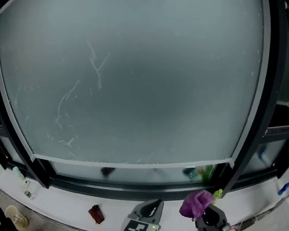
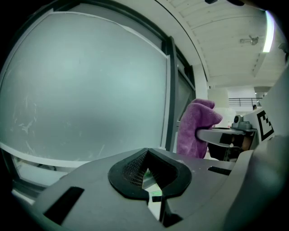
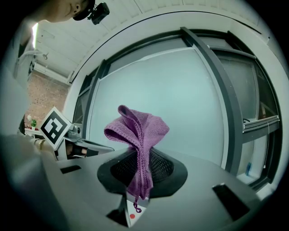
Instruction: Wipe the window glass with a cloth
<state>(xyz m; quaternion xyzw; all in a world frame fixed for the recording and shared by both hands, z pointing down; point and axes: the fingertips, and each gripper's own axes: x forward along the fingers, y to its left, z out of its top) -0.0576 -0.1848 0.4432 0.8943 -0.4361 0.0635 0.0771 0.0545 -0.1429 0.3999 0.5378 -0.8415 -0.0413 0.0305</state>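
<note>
The big frosted window glass (image 1: 129, 73) fills the head view and carries a few thin streaks at left of centre. Low down in front of the sill, my right gripper (image 1: 202, 209) is shut on a purple cloth (image 1: 196, 202) that bunches up above its jaws. In the right gripper view the cloth (image 3: 137, 135) stands folded between the pads of the right gripper (image 3: 140, 169), with the glass (image 3: 180, 99) behind it. My left gripper (image 1: 148, 209) is beside it to the left, apart from the glass. Its jaws (image 2: 148, 169) are shut with nothing in them; the cloth (image 2: 196, 128) shows to their right.
A white sill (image 1: 64, 205) runs under the dark window frame (image 1: 124, 191). A small reddish-brown object (image 1: 96, 214) lies on the sill left of the grippers. Green bottles (image 1: 200, 172) show behind the lower pane. A dark upright frame post (image 1: 268, 76) borders the glass on the right.
</note>
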